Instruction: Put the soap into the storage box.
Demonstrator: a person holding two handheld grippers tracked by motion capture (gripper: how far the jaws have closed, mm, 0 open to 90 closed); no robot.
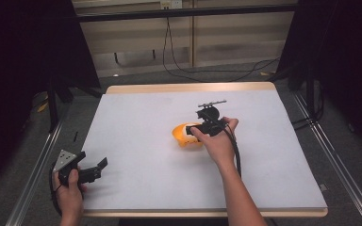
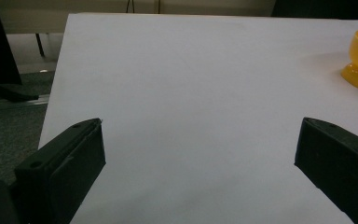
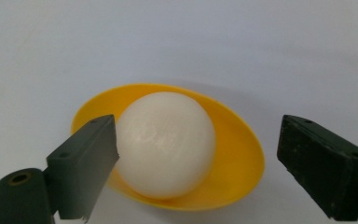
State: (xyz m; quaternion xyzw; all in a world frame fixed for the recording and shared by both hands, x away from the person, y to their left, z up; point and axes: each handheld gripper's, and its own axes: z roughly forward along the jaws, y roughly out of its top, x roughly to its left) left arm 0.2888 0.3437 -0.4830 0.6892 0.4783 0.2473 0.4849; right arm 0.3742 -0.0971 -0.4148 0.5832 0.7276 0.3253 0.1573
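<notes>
The right gripper [image 3: 198, 158], jaws wide apart, hangs right over the white round egg [image 3: 165, 142] in the yellow plastic cup [image 3: 235, 163] mid-table, while the open left gripper [image 1: 92, 172] waits by the table's near left corner.

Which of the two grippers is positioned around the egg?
The right gripper, jaws open on either side of the white egg in its yellow egg cup. The left gripper sits at the table's near-left corner.

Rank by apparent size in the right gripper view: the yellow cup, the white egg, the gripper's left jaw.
1. Yellow cup, widest.
2. White egg.
3. Left jaw, though its nearness to the camera enlarges it, so the true order is unsure.
</notes>
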